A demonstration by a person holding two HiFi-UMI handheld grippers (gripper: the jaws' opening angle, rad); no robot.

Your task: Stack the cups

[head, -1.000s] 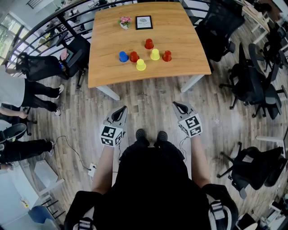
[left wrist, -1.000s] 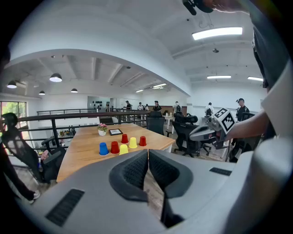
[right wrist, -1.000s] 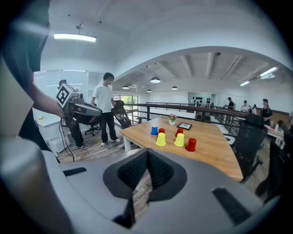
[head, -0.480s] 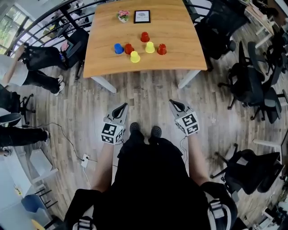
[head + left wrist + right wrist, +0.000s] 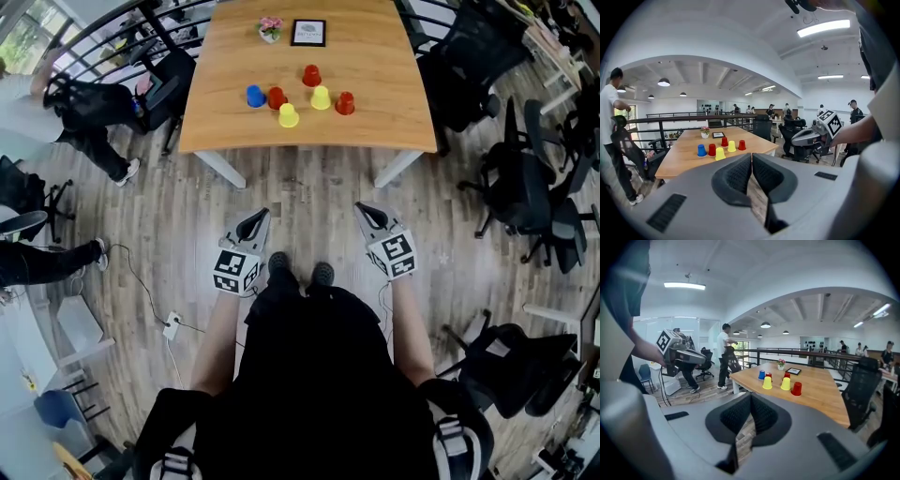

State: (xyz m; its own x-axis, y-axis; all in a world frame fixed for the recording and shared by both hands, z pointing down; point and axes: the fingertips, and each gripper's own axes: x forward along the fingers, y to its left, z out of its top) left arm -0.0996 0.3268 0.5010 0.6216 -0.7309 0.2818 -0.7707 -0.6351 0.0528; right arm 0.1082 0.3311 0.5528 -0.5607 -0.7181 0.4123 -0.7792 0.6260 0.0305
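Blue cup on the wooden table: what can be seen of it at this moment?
The small blue cup, plastic by its look, stands upside down on the light wooden table, wide rim down. In the head view it is leftmost of the six cups, unstacked, close beside a red cup; whether they touch cannot be told.

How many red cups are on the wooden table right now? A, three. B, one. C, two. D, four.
A, three: the left red cup stands beside the blue cup, the back red cup is the one nearest the picture frame, and the right red cup ends the group on the table.
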